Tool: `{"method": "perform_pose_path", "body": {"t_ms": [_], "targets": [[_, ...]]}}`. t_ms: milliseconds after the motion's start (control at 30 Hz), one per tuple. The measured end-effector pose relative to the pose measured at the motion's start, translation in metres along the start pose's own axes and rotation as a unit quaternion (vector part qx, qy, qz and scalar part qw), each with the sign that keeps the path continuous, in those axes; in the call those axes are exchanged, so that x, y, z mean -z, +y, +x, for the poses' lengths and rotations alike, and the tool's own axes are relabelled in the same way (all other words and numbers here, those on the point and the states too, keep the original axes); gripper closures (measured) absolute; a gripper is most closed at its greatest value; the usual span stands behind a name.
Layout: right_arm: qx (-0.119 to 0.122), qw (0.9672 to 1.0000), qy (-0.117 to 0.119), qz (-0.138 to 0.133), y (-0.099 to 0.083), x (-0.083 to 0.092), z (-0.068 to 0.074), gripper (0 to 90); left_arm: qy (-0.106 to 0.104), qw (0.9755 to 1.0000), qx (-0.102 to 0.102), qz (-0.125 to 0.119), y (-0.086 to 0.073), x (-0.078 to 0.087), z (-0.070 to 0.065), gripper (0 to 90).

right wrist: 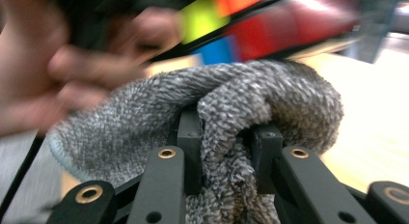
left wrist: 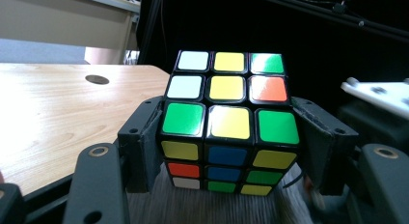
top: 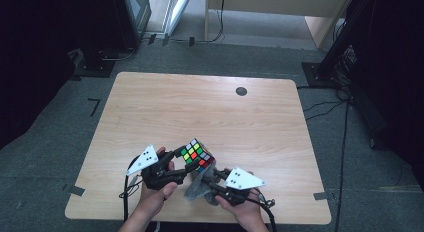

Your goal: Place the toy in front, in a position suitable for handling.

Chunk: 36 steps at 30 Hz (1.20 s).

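From above, my left gripper [top: 182, 159] holds the puzzle cube [top: 197, 155] tilted over the near edge of the wooden table [top: 210, 112], and my right gripper [top: 212, 184] carries a grey cloth [top: 197, 187] just under it. My left gripper view adds what the high view cannot: both pads clamp the cube's [left wrist: 226, 122] lower side faces, a green, yellow and white face on top. My right gripper view shows those jaws pinching a bunched fold of the cloth [right wrist: 226, 118], the cube blurred just beyond it.

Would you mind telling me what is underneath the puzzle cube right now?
A grey cloth, bunched in the right gripper, sits just under the puzzle cube, which the left gripper holds. The cube's bottom face is hidden.
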State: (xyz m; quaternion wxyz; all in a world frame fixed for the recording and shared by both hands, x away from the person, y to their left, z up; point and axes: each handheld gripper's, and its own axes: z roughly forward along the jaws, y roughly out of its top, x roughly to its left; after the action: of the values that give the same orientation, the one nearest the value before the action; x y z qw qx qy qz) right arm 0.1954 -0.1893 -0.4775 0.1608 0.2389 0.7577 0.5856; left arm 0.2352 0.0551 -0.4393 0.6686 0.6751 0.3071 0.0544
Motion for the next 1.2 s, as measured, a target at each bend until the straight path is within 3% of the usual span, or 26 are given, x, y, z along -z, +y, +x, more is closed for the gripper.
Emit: {"method": "perform_pose_path", "body": {"t_ms": [67, 133, 167, 200, 267, 333, 433, 533, 633, 667, 700, 767, 833, 867, 900, 967, 1000, 1100, 1200], "targets": [[0.018, 0.9996, 0.013, 0.015, -0.001, -0.004, 0.003, 72.6, 0.005, 1.0, 0.001, -0.003, 0.001, 0.002, 0.002, 34.3], [0.018, 0.9997, -0.009, 0.012, 0.001, 0.001, -0.002, 72.8, 0.008, 0.9999, 0.002, -0.006, 0.002, 0.004, 0.004, 34.4], [0.018, 0.9997, -0.009, 0.012, 0.001, 0.001, -0.002, 72.8, 0.008, 0.9999, 0.002, -0.006, 0.002, 0.004, 0.004, 34.4], [-0.019, 0.9986, -0.046, -0.016, 0.004, 0.01, -0.016, 72.9, 0.011, 0.9999, 0.002, -0.007, 0.003, 0.005, 0.005, 34.4], [-0.042, 0.9964, -0.067, -0.033, 0.004, 0.015, -0.023, 72.9, 0.01, 0.9999, -0.002, -0.004, 0.003, 0.004, 0.005, 34.4], [-0.034, 0.9973, -0.056, -0.034, 0.004, 0.015, -0.022, 72.7, 0.01, 0.9999, -0.005, 0.0, 0.002, 0.002, 0.002, 34.4], [-0.004, 0.9998, -0.015, -0.015, 0.004, 0.006, -0.008, 72.3, 0.01, 0.9999, -0.01, 0.003, 0.002, 0.001, 0.0, 34.4], [0.009, 1.0, 0.0, -0.001, 0.004, 0.002, -0.003, 72.3, 0.013, 0.9999, -0.009, -0.003, 0.004, 0.004, 0.002, 34.3], [0.006, 0.9994, -0.032, -0.012, 0.009, 0.011, -0.014, 72.5, 0.014, 0.9999, -0.003, -0.005, 0.006, 0.006, 0.004, 34.4], [0.006, 0.9994, -0.032, -0.012, 0.009, 0.011, -0.014, 72.5, 0.014, 0.9999, -0.003, -0.005, 0.006, 0.006, 0.004, 34.3], [-0.025, 0.9973, -0.059, -0.038, 0.012, 0.021, -0.026, 72.5, 0.014, 0.9999, -0.006, 0.001, 0.005, 0.004, 0.003, 34.4], [-0.029, 0.9967, -0.064, -0.041, 0.012, 0.023, -0.028, 72.5, 0.014, 0.9999, -0.008, 0.005, 0.004, 0.002, 0.003, 34.3], [-0.01, 0.999, -0.035, -0.027, 0.01, 0.017, -0.021, 71.9, 0.015, 0.9998, -0.009, 0.007, 0.002, 0.0, 0.001, 34.4], [-0.01, 0.999, -0.035, -0.027, 0.01, 0.017, -0.021, 71.9, 0.015, 0.9998, -0.009, 0.007, 0.002, 0.0, 0.001, 34.3], [0.005, 0.9999, 0.004, -0.008, 0.007, 0.009, -0.012, 71.5, 0.016, 0.9997, -0.014, 0.008, 0.003, 0.001, 0.002, 34.4], [0.016, 0.9995, 0.027, 0.009, 0.006, 0.004, -0.008, 71.4, 0.023, 0.9996, -0.017, 0.008, 0.004, 0.003, 0.003, 34.4], [0.019, 0.9994, 0.025, 0.014, 0.006, 0.004, -0.009, 71.4, 0.026, 0.9995, -0.015, 0.007, 0.004, 0.004, 0.004, 34.3], [-0.014, 0.9995, -0.027, 0.007, 0.009, 0.014, -0.025, 71.6, 0.029, 0.9995, -0.011, 0.004, 0.006, 0.006, 0.006, 34.4], [-0.048, 0.9925, -0.112, 0.007, 0.007, 0.029, -0.046, 71.6, 0.033, 0.9994, -0.01, 0.007, 0.006, 0.006, 0.008, 34.3]]}}
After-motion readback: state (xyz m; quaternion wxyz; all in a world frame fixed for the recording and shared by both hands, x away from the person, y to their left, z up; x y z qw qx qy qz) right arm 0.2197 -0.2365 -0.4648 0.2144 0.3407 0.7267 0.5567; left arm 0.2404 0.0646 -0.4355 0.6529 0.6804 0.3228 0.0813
